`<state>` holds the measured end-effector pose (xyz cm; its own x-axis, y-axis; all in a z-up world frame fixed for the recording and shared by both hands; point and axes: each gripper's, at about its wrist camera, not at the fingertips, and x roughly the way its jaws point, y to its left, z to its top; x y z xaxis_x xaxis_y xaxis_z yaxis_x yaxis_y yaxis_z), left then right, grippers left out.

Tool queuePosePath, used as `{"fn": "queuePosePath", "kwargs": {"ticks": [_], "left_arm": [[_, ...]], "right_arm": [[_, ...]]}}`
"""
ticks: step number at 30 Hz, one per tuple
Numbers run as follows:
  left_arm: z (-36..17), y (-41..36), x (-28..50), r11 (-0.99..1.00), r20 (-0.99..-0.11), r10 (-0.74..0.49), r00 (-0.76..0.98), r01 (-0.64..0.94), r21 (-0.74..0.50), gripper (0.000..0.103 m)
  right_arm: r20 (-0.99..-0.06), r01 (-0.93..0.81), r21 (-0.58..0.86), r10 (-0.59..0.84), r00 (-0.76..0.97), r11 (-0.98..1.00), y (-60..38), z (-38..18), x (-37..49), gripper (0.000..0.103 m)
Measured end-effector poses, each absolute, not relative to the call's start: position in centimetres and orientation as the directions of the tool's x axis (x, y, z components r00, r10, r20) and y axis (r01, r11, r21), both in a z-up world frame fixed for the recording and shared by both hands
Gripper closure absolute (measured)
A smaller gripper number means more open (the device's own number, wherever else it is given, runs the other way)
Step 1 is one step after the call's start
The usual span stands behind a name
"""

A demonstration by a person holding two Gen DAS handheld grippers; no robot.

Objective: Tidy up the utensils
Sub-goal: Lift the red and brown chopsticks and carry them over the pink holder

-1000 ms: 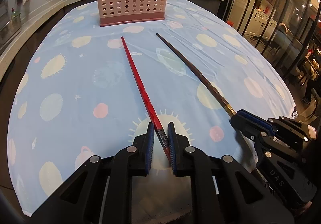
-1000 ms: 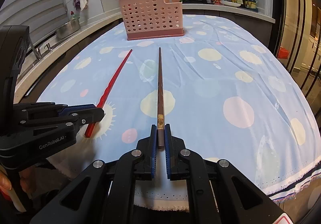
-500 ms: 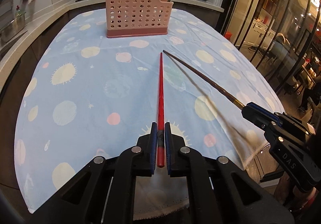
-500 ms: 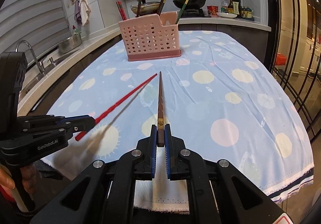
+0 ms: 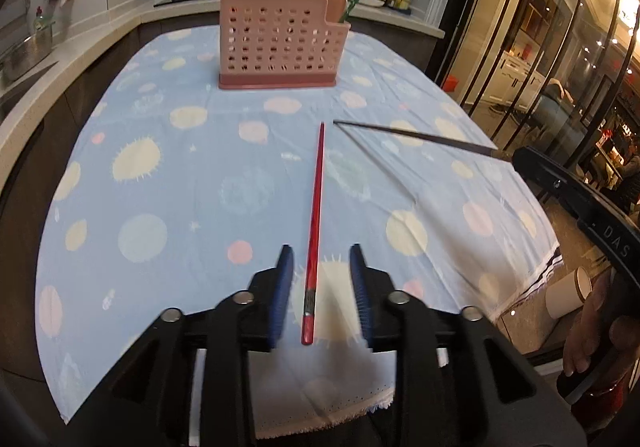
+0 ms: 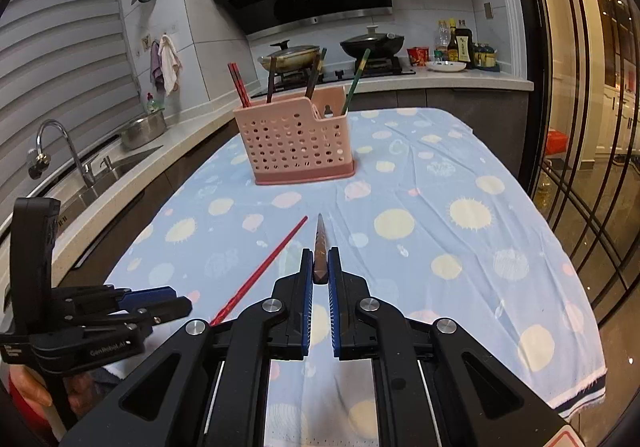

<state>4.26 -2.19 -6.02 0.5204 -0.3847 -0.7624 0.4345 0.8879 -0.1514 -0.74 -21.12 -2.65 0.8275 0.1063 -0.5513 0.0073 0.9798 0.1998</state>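
Note:
A red chopstick (image 5: 314,225) lies between the spread blue pads of my left gripper (image 5: 320,263), which is open and does not touch it. The red chopstick also shows in the right wrist view (image 6: 272,263), beside the left gripper (image 6: 176,299). My right gripper (image 6: 320,267) is shut on a dark brown chopstick (image 6: 320,247) and holds it above the cloth, tip pointing forward. That brown chopstick shows in the left wrist view (image 5: 416,137). A pink perforated utensil holder (image 6: 294,141) stands at the table's far end with several chopsticks upright in it; the left wrist view shows it too (image 5: 280,43).
The table carries a light blue dotted cloth (image 6: 460,215). A counter with a sink and tap (image 6: 68,151) runs along the left. A stove with pans (image 6: 372,43) is behind the holder. Glass doors (image 6: 580,87) are on the right. A paper cup (image 5: 568,293) sits below the table's right edge.
My left gripper has opened and let go of the red chopstick, which had been raised. My right gripper has lifted the brown chopstick higher above the table.

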Motion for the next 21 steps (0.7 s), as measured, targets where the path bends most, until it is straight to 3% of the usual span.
{"fn": "queuePosePath", "kwargs": {"ticks": [5, 10, 21], "left_arm": [[-9.4, -2.7, 4.4, 0.895, -0.812, -0.347, 0.470, 0.426, -0.136, 0.070], [-9.6, -2.5, 4.3, 0.897, -0.813, -0.341, 0.471, 0.422, -0.132, 0.095], [-4.6, -0.8, 3.8, 0.888, -0.741, -0.401, 0.539, 0.429, -0.168, 0.096]], "right_arm": [[-0.592, 0.012, 0.213, 0.119, 0.797, 0.977, -20.8, -4.5, -1.3, 0.096], [-0.595, 0.014, 0.218, 0.121, 0.795, 0.976, -20.8, -4.7, -1.5, 0.096], [-0.544, 0.002, 0.199, 0.109, 0.832, 0.980, -21.2, -2.0, -1.1, 0.096]]}}
